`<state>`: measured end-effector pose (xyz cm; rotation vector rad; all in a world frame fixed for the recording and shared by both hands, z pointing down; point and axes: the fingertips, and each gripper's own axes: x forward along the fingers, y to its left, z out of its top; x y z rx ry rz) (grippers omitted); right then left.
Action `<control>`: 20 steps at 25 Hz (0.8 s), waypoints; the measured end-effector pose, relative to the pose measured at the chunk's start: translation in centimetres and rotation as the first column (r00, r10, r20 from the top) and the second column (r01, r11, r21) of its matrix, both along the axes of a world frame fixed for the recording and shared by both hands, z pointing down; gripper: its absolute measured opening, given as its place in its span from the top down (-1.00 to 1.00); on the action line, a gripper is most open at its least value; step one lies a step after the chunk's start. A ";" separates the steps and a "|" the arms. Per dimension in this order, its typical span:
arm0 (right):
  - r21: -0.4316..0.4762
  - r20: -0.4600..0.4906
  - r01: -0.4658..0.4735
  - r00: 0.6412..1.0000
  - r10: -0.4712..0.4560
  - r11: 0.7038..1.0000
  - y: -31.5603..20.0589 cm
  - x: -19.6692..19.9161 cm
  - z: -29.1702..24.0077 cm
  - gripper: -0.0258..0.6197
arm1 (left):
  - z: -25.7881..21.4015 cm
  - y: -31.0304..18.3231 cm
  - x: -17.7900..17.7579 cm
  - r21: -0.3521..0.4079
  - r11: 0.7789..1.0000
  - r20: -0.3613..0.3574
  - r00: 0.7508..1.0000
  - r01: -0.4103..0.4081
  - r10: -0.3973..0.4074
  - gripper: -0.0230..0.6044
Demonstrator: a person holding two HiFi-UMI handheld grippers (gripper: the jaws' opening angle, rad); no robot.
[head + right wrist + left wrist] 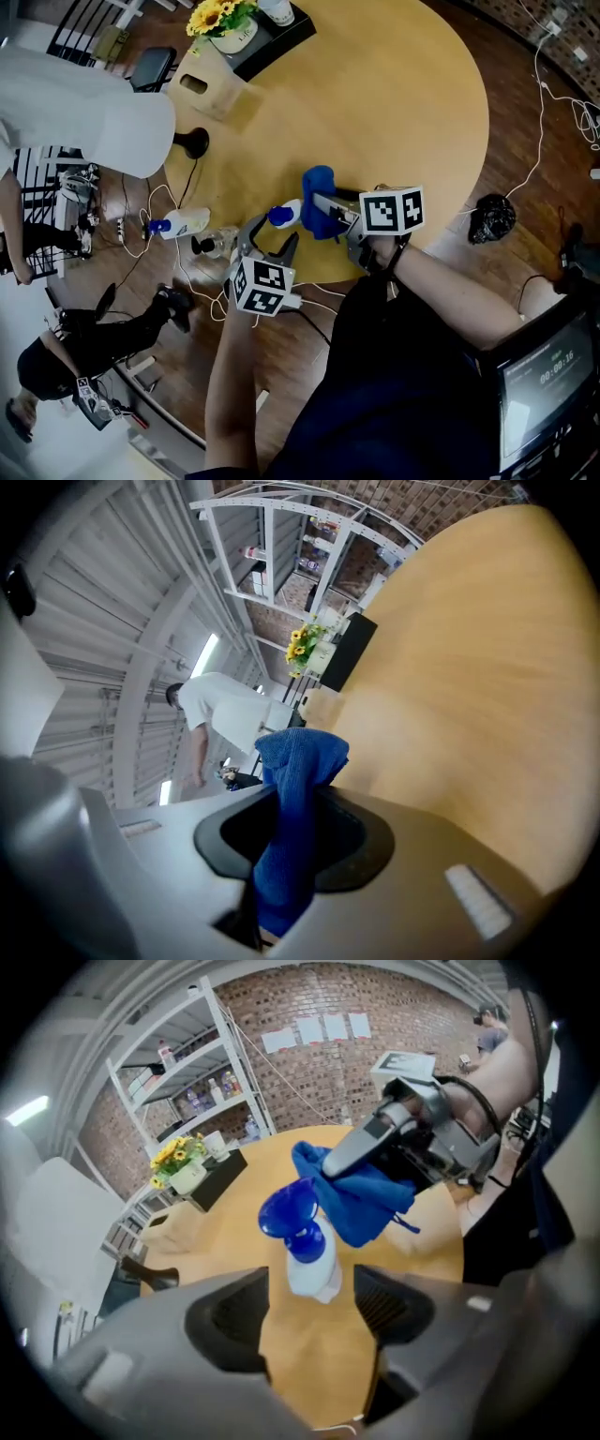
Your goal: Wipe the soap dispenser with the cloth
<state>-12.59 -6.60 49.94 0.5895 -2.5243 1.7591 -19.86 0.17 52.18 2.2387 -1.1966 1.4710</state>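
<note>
The soap dispenser (311, 1258), a white bottle with a blue pump head, stands on the round wooden table (403, 103) near its front edge. My left gripper (309, 1309) is open, with a jaw on each side of the bottle and a gap at both pads. In the head view the dispenser (284, 215) shows just beyond the left gripper (272, 236). My right gripper (291, 841) is shut on the blue cloth (298, 761), which sticks out past the jaws. The cloth (366, 1199) hangs right behind the pump head, beside the dispenser's top; I cannot tell whether they touch.
A sunflower pot (225, 23) on a black tray and a cardboard box (211, 89) sit at the table's far side. A person in white (84, 112) stands at the left. Bottles (183, 223), cables and a black bag (492, 217) lie on the floor.
</note>
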 end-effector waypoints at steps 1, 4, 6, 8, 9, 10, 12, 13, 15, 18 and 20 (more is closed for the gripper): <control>0.015 0.006 0.017 1.000 -0.017 1.000 0.2 -0.4 -0.3 0.60 | 0.3 0.0 0.2 -0.024 0.999 0.002 1.000 -0.029 0.029 0.02; 0.040 -0.034 0.080 0.996 -0.079 0.996 0.6 -1.3 0.9 0.60 | 0.9 -0.4 0.6 -0.056 0.993 0.048 0.993 -0.101 0.104 0.09; 0.015 -0.034 0.127 0.991 -0.127 0.992 0.9 -1.9 2.1 0.60 | 1.0 -0.8 0.5 -0.053 0.991 0.091 0.987 -0.127 0.131 0.31; -0.021 -0.026 0.153 0.988 -0.154 0.988 1.0 -2.2 3.2 0.60 | 1.1 -0.9 0.4 -0.058 0.989 0.107 0.984 -0.136 0.142 0.34; -0.034 -0.036 0.160 0.986 -0.161 0.987 1.0 -2.2 3.9 0.60 | 1.1 -0.9 0.4 -0.061 0.989 0.104 0.984 -0.136 0.142 0.34; -0.043 -0.051 0.167 0.984 -0.169 0.985 1.0 -2.2 4.5 0.60 | 1.2 -0.9 0.4 -0.064 0.989 0.101 0.985 -0.137 0.142 0.34; -0.055 -0.083 0.188 0.978 -0.192 0.981 1.3 -2.4 5.7 0.60 | 1.2 -0.9 0.4 -0.066 0.988 0.101 0.984 -0.138 0.145 0.34; -0.061 -0.100 0.200 0.974 -0.205 0.978 1.4 -2.5 6.2 0.60 | 1.1 -0.9 0.4 -0.068 0.988 0.102 0.984 -0.138 0.145 0.34; -0.072 -0.152 0.229 0.959 -0.238 0.971 1.5 -2.7 7.4 0.60 | 1.0 -0.9 0.3 -0.073 0.988 0.104 0.984 -0.136 0.143 0.34; -0.100 -0.267 0.281 0.916 -0.298 0.954 1.9 -2.8 9.5 0.60 | 0.9 -0.9 0.1 -0.080 0.988 0.107 0.985 -0.130 0.138 0.34; -0.135 -0.348 0.290 0.881 -0.320 0.947 2.1 -2.5 10.8 0.60 | 1.0 -0.9 0.2 -0.084 0.989 0.104 0.986 -0.126 0.134 0.34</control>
